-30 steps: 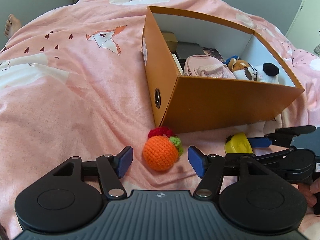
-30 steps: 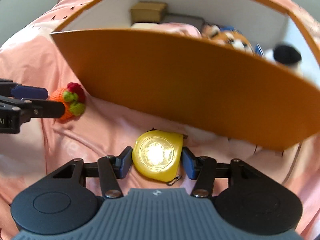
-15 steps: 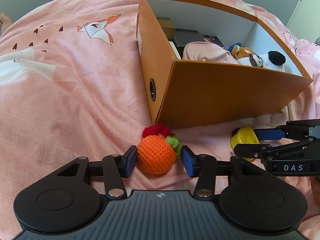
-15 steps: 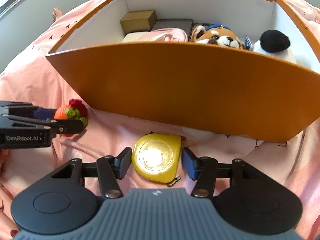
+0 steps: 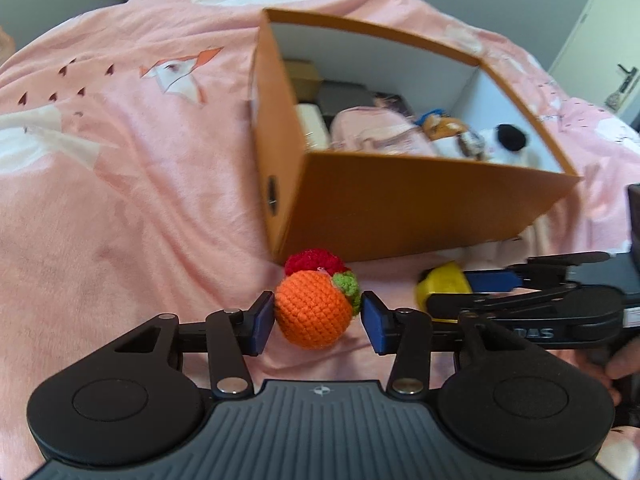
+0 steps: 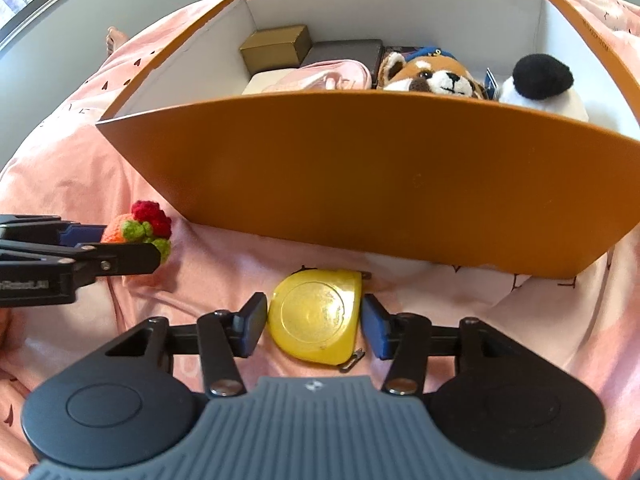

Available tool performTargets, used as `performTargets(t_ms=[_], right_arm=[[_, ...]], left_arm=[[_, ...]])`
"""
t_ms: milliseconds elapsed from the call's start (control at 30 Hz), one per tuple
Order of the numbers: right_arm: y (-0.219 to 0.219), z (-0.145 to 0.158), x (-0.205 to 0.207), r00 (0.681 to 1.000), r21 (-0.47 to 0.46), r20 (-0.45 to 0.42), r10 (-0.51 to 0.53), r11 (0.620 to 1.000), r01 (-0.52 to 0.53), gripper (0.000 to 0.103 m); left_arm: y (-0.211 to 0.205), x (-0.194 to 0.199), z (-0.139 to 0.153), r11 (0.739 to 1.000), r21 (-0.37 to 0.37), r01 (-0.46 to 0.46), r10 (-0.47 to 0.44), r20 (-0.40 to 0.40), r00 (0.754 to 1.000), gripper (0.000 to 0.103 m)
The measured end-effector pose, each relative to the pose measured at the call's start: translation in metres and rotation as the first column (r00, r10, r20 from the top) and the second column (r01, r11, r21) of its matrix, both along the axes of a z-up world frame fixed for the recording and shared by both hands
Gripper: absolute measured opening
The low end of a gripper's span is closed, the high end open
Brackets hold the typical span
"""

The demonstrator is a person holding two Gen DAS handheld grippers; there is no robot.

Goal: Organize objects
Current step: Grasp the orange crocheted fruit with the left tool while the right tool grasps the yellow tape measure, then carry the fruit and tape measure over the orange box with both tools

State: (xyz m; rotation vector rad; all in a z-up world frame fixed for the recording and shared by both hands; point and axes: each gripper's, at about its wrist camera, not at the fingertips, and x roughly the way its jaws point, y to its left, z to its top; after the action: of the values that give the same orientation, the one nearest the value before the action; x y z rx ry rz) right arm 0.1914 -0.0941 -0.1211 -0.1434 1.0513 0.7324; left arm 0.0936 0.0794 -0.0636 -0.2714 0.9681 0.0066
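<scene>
Both grippers' jaws have just closed in: left gripper (image 5: 318, 316) clamps the crocheted orange (image 5: 314, 314), right gripper (image 6: 314, 322) pinches the yellow tape measure (image 6: 316, 316); orange box (image 6: 360, 184) at twelve o'clock.

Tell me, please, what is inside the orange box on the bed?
Inside the orange box: a gold box, a dark grey case, a pink pouch, a red panda plush and a black-and-white plush. The near wall hides the floor and their lower parts.
</scene>
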Motion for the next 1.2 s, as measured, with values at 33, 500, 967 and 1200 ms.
performTargets(t_ms=[33, 500, 967, 1200], right_arm=[[-0.001, 0.002, -0.001, 1.0, -0.002, 0.004, -0.002, 1.0, 0.002, 0.053], [-0.041, 0.091, -0.013, 0.991, 0.083, 0.135, 0.016, 0.996, -0.028, 0.053], [-0.031, 0.14, 0.082, 0.924, -0.071, 0.36, 0.124, 0.992, -0.105, 0.053], [0.001, 0.099, 0.141, 0.892, -0.267, 0.364, 0.268, 0.948, -0.175, 0.053]], left_arm=[[-0.003, -0.001, 0.004, 1.0, -0.009, 0.01, -0.01, 0.008, 1.0, 0.053], [-0.036, 0.019, 0.082, 0.977, -0.122, 0.174, -0.152, 0.169, 0.974, 0.053], [-0.036, 0.126, 0.098, 0.968, -0.085, 0.234, -0.217, 0.175, 0.96, 0.053], [-0.023, 0.181, 0.064, 0.966, -0.153, 0.209, -0.195, 0.099, 0.976, 0.053]])
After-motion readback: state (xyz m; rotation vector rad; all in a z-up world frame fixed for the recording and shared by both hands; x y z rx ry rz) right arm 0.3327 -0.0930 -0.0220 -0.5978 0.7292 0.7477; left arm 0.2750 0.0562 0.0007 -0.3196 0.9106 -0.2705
